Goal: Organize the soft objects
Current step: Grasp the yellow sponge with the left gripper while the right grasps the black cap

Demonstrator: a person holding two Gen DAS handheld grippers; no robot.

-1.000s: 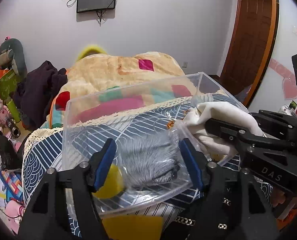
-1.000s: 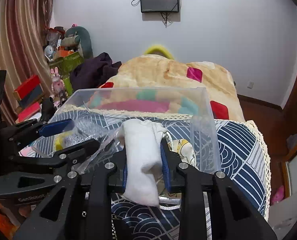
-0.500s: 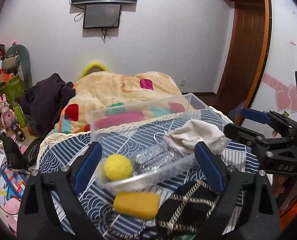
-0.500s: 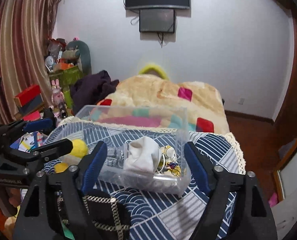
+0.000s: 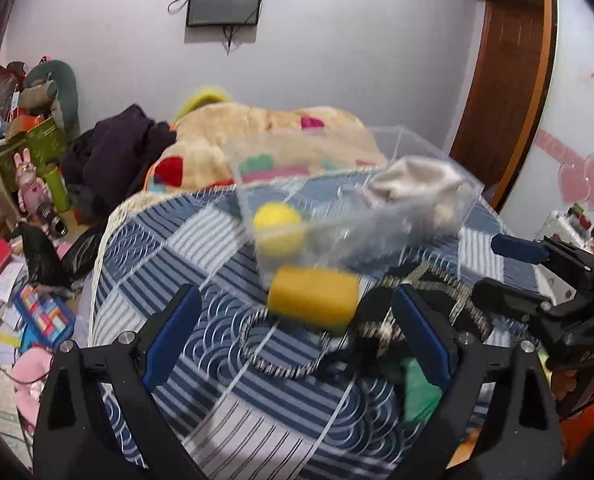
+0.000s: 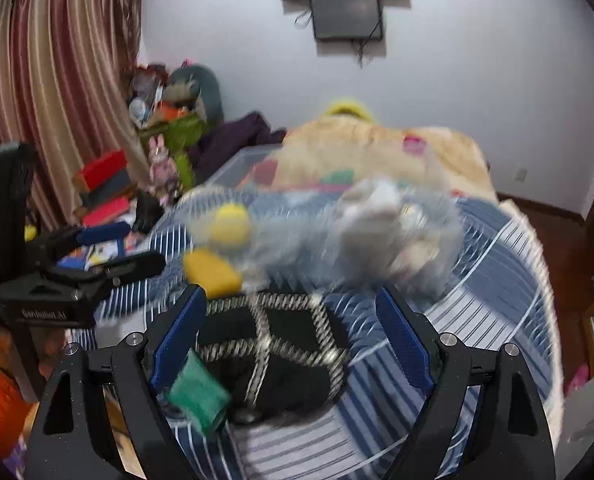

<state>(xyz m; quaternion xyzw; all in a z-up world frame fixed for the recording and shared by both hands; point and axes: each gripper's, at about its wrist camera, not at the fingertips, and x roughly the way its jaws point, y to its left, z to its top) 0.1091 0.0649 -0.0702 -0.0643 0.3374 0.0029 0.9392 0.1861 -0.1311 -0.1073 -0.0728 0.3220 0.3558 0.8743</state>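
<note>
A clear plastic bin (image 5: pixel 437 152) (image 6: pixel 237 160) stands on the blue patterned bedspread. It holds a yellow ball (image 5: pixel 277 220) (image 6: pixel 229 222), a grey fluffy item (image 5: pixel 373 232) and a white cloth (image 5: pixel 409 182) (image 6: pixel 373 208). A yellow sponge (image 5: pixel 313 296) (image 6: pixel 211 270) lies in front of the bin. A black pouch with striped trim (image 6: pixel 281 344) (image 5: pixel 381 328) and a green item (image 6: pixel 197 394) (image 5: pixel 419 388) lie nearer. My left gripper (image 5: pixel 297 332) and right gripper (image 6: pixel 291 336) are both open, empty and pulled back from the bin. Both views are blurred.
A beige blanket with coloured patches (image 5: pixel 265 128) and dark clothes (image 5: pixel 113 160) lie behind the bin. Toys, boxes and books (image 5: pixel 25 240) crowd the floor at the left. A wooden door (image 5: pixel 509 80) is at the right, curtains (image 6: pixel 49 100) at the left.
My right gripper has let go of the white cloth, which now lies in the bin. Both grippers have opened wide and drawn back from the bin.
</note>
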